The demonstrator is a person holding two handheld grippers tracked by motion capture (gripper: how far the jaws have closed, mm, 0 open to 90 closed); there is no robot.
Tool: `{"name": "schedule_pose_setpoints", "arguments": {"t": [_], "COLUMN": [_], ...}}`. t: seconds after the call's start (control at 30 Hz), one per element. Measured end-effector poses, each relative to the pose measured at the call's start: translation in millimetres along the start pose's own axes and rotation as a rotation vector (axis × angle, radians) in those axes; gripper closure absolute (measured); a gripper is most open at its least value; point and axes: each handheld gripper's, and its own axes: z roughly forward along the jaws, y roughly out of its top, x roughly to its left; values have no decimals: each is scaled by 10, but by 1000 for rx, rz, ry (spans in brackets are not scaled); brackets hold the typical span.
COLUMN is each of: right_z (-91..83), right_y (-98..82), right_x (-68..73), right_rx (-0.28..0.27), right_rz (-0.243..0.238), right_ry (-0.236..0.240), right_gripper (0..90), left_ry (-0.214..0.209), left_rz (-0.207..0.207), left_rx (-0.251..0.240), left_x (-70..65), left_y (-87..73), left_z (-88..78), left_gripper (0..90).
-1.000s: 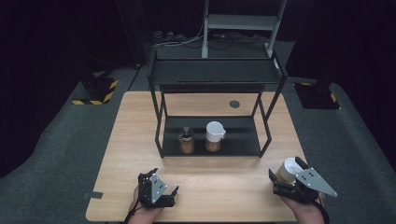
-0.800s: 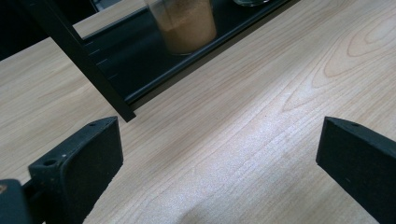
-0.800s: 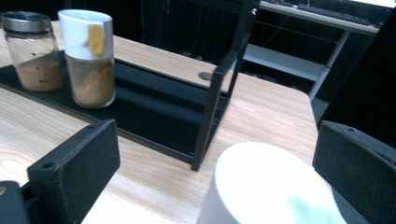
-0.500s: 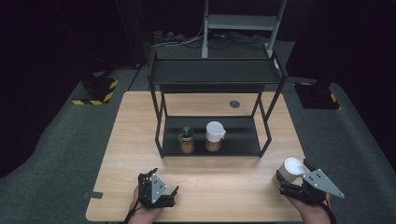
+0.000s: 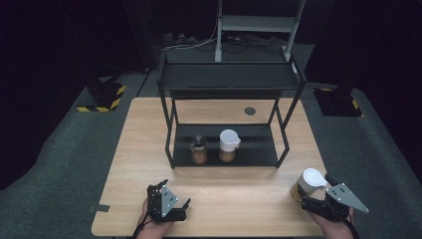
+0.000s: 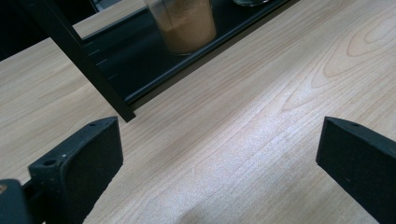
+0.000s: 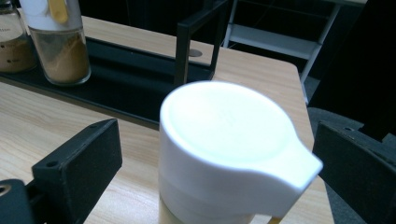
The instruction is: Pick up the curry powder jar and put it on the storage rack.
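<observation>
At table's right edge | white-lidded jar (image 7: 224, 154) upright, lid tab pointing right | right hand-held gripper (image 7: 219, 158) wide, not gripping

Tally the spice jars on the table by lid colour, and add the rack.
White-lidded jars: 2, one on the rack's lower shelf, one between the right gripper's open jaws.
Dark-topped jar: 1, on the shelf.
Black rack: 1.
Total: 4.
</observation>
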Motion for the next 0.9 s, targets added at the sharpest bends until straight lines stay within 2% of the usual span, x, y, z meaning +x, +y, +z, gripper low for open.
{"name": "schedule_pose_setpoints", "arguments": {"t": [0.33, 0.6, 0.9], "right_z": [38, 51, 80], "right_y": [-121, -213, -300], "right_x": [-22, -91, -132], "right_rx": [17, 10, 4], "right_rz": [24, 42, 59], "right_ry": [7, 35, 49], "right_gripper": [35, 62, 138], "left_ry": [0, -1, -1], "left_rz": [2, 3, 2], "left_rx": [-1, -1, -1], "left_x": [-2, -3, -5], "left_y": [-2, -1, -3], "left_z": [-1, -1, -1], "left_gripper": [7, 7, 6]}}
